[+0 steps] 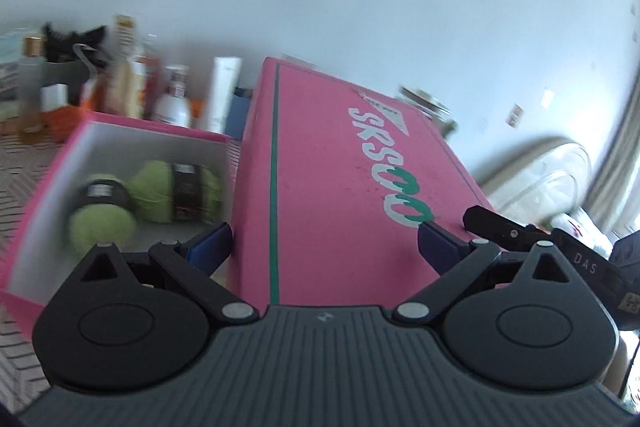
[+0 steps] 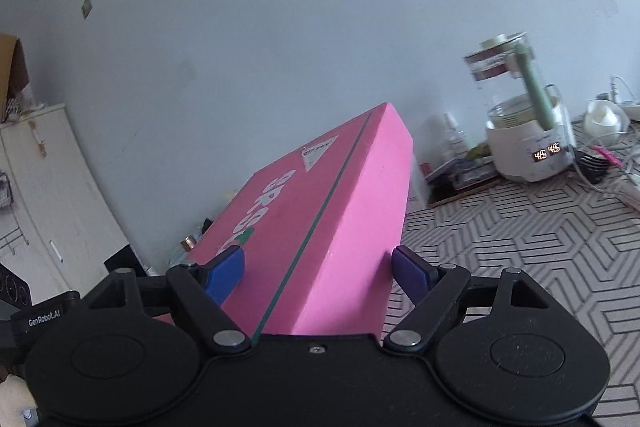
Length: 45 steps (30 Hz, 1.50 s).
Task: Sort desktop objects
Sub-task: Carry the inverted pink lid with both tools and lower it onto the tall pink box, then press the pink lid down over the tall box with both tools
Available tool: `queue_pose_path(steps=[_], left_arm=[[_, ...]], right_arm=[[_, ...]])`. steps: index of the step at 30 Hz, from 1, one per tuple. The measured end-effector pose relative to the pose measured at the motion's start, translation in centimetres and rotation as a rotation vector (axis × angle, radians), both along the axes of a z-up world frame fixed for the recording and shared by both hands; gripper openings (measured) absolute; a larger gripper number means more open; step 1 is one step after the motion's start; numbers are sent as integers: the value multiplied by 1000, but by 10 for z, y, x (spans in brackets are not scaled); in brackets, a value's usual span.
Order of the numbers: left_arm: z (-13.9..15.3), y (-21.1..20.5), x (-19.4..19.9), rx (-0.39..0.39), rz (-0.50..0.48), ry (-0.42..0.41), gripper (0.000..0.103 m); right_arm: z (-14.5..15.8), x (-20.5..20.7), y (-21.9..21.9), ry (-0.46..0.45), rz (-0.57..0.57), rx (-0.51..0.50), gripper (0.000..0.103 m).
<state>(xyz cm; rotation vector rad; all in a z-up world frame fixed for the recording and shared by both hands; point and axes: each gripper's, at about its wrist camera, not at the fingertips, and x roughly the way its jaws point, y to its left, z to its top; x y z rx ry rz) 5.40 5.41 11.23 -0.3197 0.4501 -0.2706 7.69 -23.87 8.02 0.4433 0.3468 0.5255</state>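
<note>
A pink box lid [image 1: 340,167] with white and green lettering is held tilted, raised off the table. My left gripper [image 1: 324,247] is shut on its near edge, one blue pad on each side. My right gripper [image 2: 318,267] is shut on the same lid [image 2: 320,211] from the other end. The open pink box [image 1: 68,163] with a white inside lies to the left on the table. Two green yarn balls [image 1: 144,203] lie in it.
Bottles and tubes [image 1: 172,99] crowd the back left by the wall. A glass kettle on a white base [image 2: 524,131] stands at the right with cables behind it. The tablecloth [image 2: 520,247] has a grey geometric pattern.
</note>
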Motion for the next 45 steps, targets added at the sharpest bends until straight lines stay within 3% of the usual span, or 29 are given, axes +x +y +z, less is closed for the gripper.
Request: queue_pose_path(steps=[6, 13, 20, 41, 45], left_arm=[[-4, 69, 16, -38, 118, 42, 99], [-17, 122, 34, -93, 144, 121, 100], [-31, 132, 33, -95, 144, 125, 100], [-10, 134, 66, -1, 118, 90, 100], [-14, 145, 69, -34, 99, 112, 100]], right_arm=[[2, 41, 74, 41, 112, -27, 85], [0, 61, 123, 75, 170, -65, 85], [-11, 62, 136, 95, 159, -86, 85], [-34, 80, 144, 189, 132, 8, 84], [-35, 79, 141, 189, 137, 38, 84]])
